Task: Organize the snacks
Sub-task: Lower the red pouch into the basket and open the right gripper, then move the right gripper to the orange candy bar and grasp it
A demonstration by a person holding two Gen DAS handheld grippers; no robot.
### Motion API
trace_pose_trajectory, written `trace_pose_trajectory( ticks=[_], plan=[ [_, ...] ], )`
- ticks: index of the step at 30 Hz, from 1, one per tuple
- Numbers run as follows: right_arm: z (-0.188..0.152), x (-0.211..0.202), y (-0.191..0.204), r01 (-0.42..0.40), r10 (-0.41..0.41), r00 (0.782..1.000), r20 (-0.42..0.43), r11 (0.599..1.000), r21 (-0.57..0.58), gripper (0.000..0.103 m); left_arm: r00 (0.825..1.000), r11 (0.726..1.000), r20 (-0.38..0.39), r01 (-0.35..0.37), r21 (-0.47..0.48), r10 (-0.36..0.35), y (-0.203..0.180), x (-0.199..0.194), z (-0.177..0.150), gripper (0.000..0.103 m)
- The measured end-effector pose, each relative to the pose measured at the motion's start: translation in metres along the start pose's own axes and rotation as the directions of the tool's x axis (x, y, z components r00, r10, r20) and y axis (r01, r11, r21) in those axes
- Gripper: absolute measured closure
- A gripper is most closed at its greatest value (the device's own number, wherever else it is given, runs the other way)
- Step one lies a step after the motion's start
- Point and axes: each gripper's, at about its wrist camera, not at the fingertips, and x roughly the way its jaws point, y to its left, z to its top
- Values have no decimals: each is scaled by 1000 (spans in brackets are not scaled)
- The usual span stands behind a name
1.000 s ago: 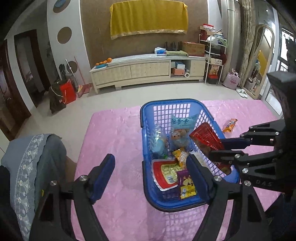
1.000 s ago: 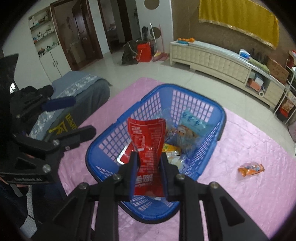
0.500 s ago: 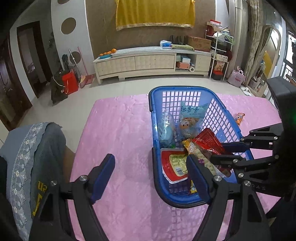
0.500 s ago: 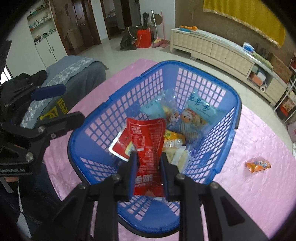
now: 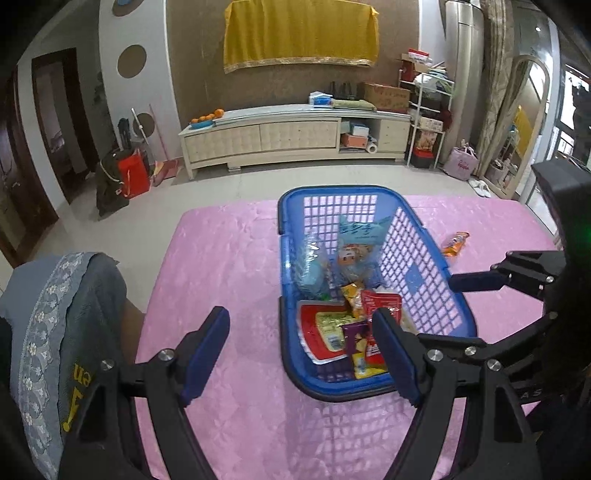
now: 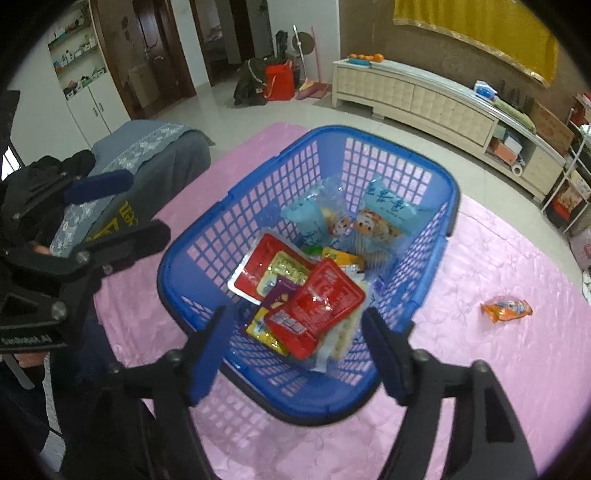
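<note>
A glossy red snack packet lies atop the pile in the blue basket, hiding packets beneath; both grippers' fingers are spread, released.

A pale tiled floor runs back to a brown textured wall at twelve o'clock, where a yellow cloth hangs; below it stands a long cream cabinet bearing a dish of oranges at its eleven o'clock end and a cardboard box toward one o'clock; a white wire shelf stands beside it; a tall arched mirror leans at two o'clock; dark wooden doors and a red bag sit at ten o'clock; a pink quilted cover spreads across the foreground.
</note>
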Motion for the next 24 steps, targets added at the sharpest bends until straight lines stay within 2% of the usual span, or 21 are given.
trace_pose_trajectory(
  ticks=[7,15,17,21,24],
  plan=[
    [-5,-36,-21,30,-33,998,45,998,56,22,999,1000,-16,28,2,-28,-16,-3,8,26],
    [-5,-65,-51,66,-76,994,74,990,127,20,1000,997,-3,22,78,-22,-47,-10,23,25],
    [-4,-71,-60,69,-81,994,75,986,151,19,1000,995,0,16,98,-16,-55,-11,29,21],
    [1,-78,-79,81,-95,993,67,978,194,15,1000,994,5,18,106,-19,-67,-10,41,18],
    [4,-85,-97,83,-102,992,68,967,242,10,1000,997,-13,19,70,-19,-68,-1,52,8]
  ],
)
